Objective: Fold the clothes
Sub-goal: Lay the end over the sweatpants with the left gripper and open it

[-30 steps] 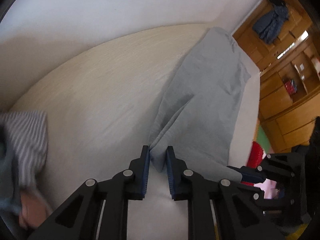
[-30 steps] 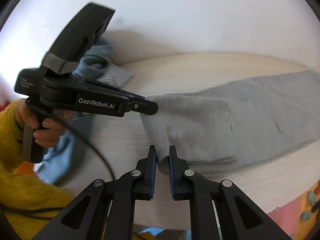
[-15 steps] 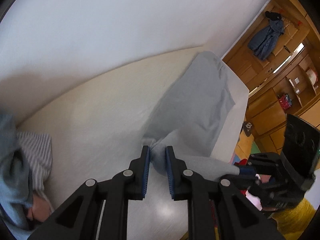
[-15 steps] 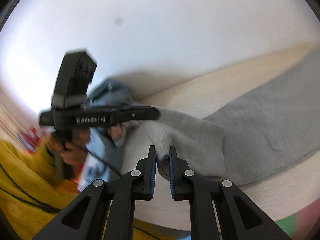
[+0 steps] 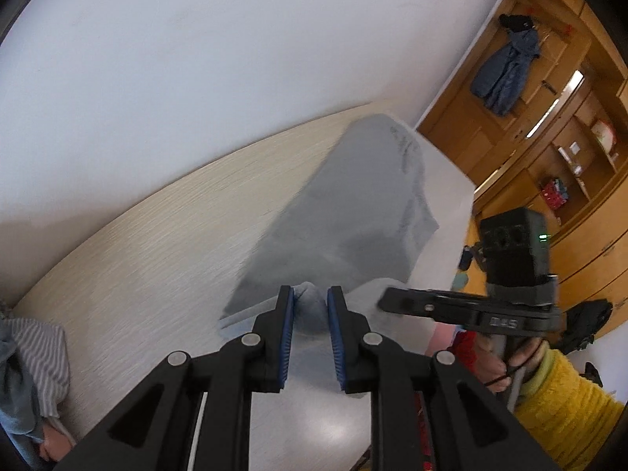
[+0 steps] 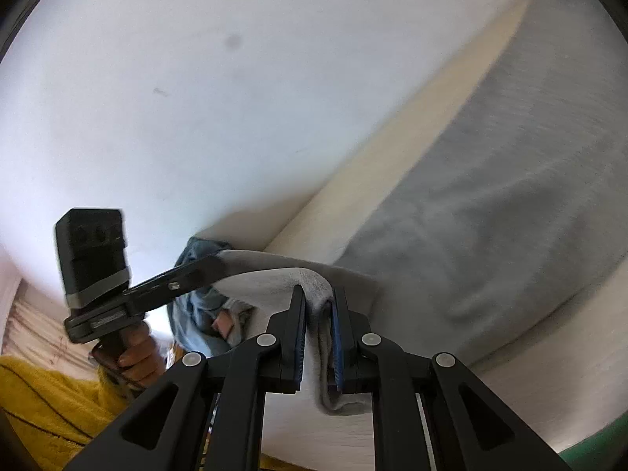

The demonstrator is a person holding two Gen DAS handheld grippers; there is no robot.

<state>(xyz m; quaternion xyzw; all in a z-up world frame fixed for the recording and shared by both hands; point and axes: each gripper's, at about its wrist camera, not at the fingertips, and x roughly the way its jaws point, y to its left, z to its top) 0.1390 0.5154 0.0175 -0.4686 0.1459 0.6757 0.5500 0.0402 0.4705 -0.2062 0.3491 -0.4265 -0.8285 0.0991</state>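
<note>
A white wall (image 5: pixel 196 78) fills the background of both views, with wooden cabinets (image 5: pixel 549 149) off to one side in the left view and a blue jacket (image 5: pixel 504 74) hanging on them. Below the wall runs the pale wood-grain surface (image 5: pixel 157 243). The grey garment (image 5: pixel 353 216) lies stretched along it, its far end flat near the surface's far corner and its near end lifted clear (blurred in both views). At the other end of the surface sits a heap of clothes (image 5: pixel 27 373), striped and blue-grey fabric bunched together; the right view shows it by the wall (image 6: pixel 200 294).

The person wears a yellow fuzzy sleeve (image 5: pixel 565 404) on the right arm and another on the left (image 6: pixel 47 404). The right hand (image 5: pixel 494 369) wraps the handle of the right gripper (image 6: pixel 318 337), whose body reaches level across toward the cloth in the left view (image 5: pixel 392 300). The left hand (image 6: pixel 135 349) grips its handle from below, and the left gripper (image 5: pixel 310 325) angles downward.

Both sets of fingers are clenched on the garment: the left pair pinches a bunched fold at the near edge, the right pair pinches a fold that drapes over and hangs below its pads (image 6: pixel 336 345).
</note>
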